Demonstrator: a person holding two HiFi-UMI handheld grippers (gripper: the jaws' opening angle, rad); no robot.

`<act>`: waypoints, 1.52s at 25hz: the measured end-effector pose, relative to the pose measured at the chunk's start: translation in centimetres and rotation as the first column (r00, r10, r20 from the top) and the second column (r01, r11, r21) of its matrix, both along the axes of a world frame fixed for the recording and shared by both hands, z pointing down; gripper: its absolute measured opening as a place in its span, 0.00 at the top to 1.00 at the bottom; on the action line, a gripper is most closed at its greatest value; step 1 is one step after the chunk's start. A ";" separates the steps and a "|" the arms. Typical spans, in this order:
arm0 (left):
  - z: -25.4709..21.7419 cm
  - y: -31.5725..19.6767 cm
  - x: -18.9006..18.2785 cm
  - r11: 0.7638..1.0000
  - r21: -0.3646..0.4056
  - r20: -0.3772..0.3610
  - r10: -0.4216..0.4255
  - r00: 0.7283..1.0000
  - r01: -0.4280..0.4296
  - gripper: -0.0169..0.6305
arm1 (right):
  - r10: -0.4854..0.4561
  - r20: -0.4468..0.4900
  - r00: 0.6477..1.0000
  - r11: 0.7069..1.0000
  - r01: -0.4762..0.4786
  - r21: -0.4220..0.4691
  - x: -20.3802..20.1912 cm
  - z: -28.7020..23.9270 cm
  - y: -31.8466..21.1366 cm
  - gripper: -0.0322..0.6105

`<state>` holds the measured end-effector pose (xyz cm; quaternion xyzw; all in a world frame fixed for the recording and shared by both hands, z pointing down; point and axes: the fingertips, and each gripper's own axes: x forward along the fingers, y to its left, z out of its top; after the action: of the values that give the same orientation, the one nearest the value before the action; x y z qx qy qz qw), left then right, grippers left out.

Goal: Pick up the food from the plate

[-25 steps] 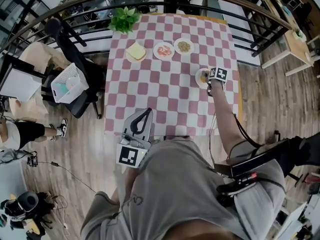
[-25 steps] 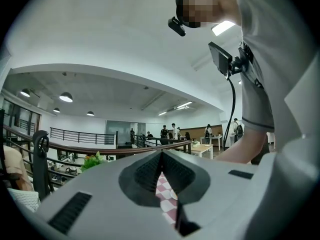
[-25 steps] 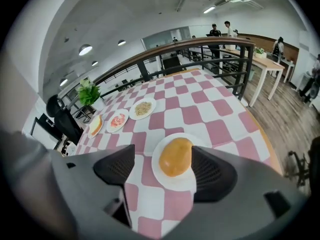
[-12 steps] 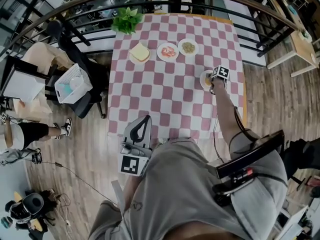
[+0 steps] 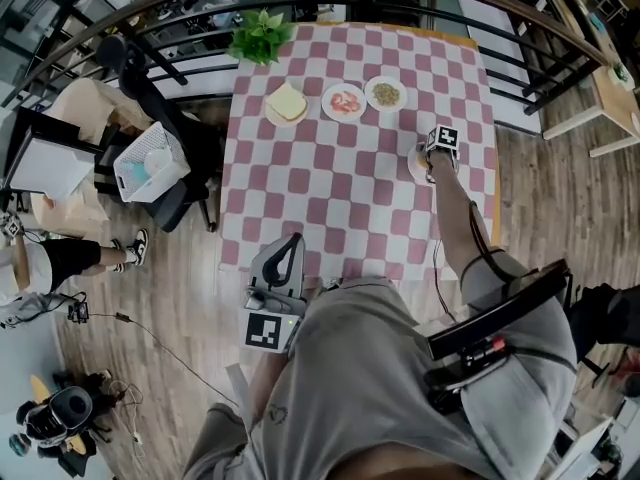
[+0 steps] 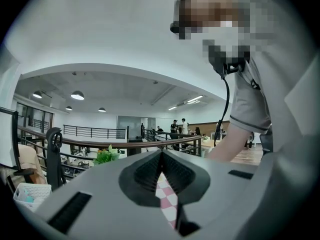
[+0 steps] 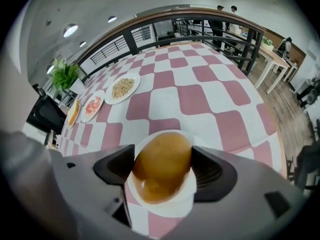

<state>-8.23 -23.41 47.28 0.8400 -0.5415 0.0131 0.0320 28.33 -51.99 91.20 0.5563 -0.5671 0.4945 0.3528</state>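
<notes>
Both jaws of the right claw (image 7: pixel 162 170) grip the bun (image 7: pixel 159 176) sideways on its plate (image 7: pixel 166 208); the closed, empty left claw (image 6: pixel 161 173) hangs well apart.

At the head view's right, the right gripper (image 5: pixel 428 158) is covering most of the bun (image 7: pixel 162 166) and its plate (image 5: pixel 413 165).

The tablecloth (image 5: pixel 330 183) is checked pink and white. Low in the right gripper view are a golden-brown bun (image 7: pixel 162 166), a white plate (image 7: pixel 167 206) and the grey right gripper (image 7: pixel 162 171) with its black ribbed pads (image 7: pixel 212 171). In the head view a green plant (image 5: pixel 262 40) shows at the top and brown plank floor (image 5: pixel 560 198) at the right. At lower left is the grey left gripper (image 5: pixel 292 240), its marker cube (image 5: pixel 272 330) patterned in black-and-white squares.
</notes>
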 end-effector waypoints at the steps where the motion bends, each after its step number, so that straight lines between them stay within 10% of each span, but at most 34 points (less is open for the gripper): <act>1: 0.0 -0.1 0.0 1.000 0.001 -0.002 0.000 1.000 0.000 0.96 | -0.006 0.003 1.000 1.000 0.006 -0.004 -0.1 0.1 0.0 0.39; 22: -0.3 -0.4 -1.4 0.999 0.027 -0.008 -0.032 0.999 0.032 0.96 | -0.017 0.074 0.997 0.999 0.014 0.031 0.1 0.4 0.2 0.39; 38: 0.5 -0.7 0.1 0.997 0.045 0.005 0.059 0.998 -0.059 0.96 | -0.306 0.151 0.940 0.921 0.252 0.296 -8.8 -8.0 1.4 0.39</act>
<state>-8.13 -24.15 47.82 0.8562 -0.5165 0.0033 0.0115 19.50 -50.58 83.17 0.4618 -0.7351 0.4080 0.2828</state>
